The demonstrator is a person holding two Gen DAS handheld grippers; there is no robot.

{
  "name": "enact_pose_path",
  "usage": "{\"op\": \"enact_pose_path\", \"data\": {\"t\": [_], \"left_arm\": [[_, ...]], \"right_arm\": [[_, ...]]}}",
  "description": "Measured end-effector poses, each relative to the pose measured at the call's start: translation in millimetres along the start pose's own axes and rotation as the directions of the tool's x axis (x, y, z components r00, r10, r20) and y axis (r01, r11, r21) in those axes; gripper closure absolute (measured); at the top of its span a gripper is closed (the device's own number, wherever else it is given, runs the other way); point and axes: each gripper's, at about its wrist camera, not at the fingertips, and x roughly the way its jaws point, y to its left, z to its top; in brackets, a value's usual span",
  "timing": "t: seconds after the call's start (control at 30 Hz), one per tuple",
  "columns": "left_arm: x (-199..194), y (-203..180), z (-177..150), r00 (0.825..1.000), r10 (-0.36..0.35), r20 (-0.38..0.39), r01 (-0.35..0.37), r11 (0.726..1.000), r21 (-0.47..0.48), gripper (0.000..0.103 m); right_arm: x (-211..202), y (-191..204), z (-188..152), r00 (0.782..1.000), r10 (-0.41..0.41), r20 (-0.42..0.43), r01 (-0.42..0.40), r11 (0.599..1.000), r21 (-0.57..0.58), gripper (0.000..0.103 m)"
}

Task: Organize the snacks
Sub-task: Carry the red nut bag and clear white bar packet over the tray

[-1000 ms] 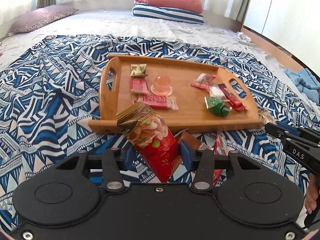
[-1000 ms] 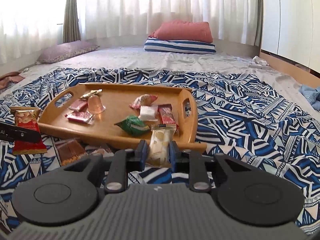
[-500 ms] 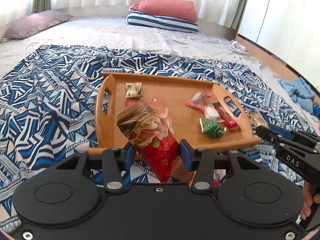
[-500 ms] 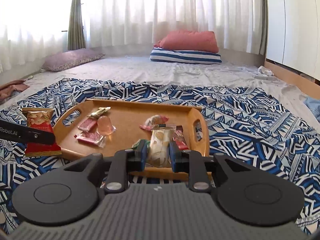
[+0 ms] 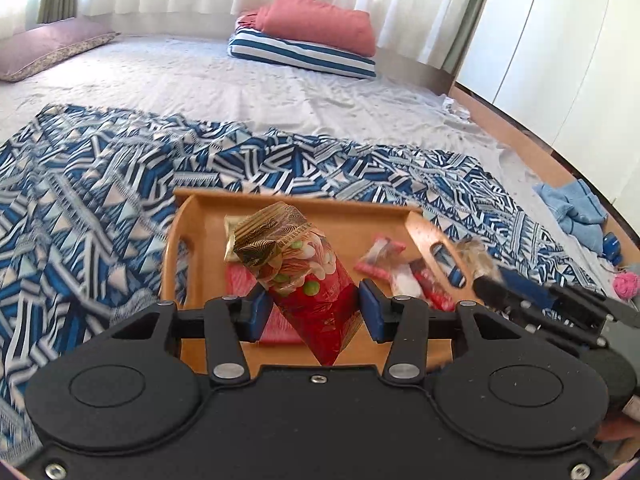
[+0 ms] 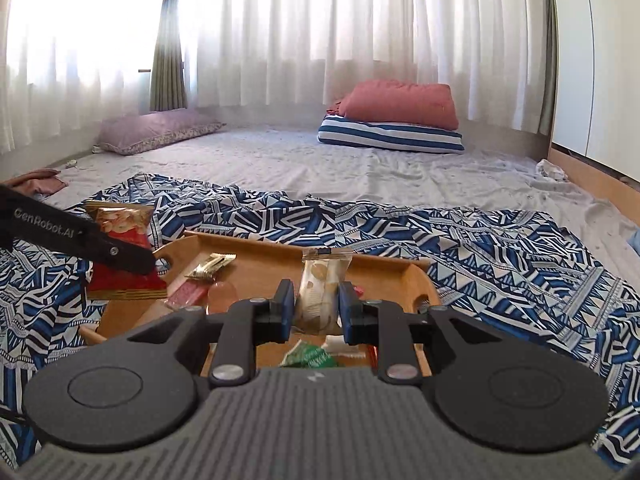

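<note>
Left wrist view: left gripper [image 5: 311, 311] clamped on red snack bag [image 5: 310, 280], held above wooden tray [image 5: 352, 216].
Right wrist view: right gripper [image 6: 313, 306] pinching pale snack packet [image 6: 320, 292] upright over the tray [image 6: 384, 268].

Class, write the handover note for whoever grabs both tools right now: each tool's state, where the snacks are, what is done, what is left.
Left tool: shut on the red nut packet, held above the wooden tray.
Right tool: shut on the pale clear-wrapped snack, also over the tray.
Already on the tray: gold wrapper, pink bar, jelly cup, green packet, red-and-white sweets.
Done: several snacks are in the tray; two more are lifted.
Left: set both held snacks down in the tray and release. The tools hide the blanket near you, so check there for stragglers.
</note>
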Motion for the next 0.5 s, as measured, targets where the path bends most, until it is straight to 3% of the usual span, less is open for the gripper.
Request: {"op": "enact_pose_path", "data": {"t": [0.23,0.4,0.5], "left_arm": [[46,-5,37,0.998,-0.033,-0.045,0.036,0.997,0.074,0.059],[85,-9,48,0.993,-0.072,-0.095,0.080,0.994,0.079,0.059],[108,-11,50,0.991,-0.060,-0.117,0.070,0.994,0.084,0.059]], "right_arm": [[32,2,5,1.000,0.009,-0.010,-0.009,1.000,0.025,0.076],[54,4,-1,0.999,0.016,-0.035,-0.015,0.999,0.031,0.076],[67,6,-7,0.998,0.020,-0.060,-0.018,0.999,0.036,0.076]]}}
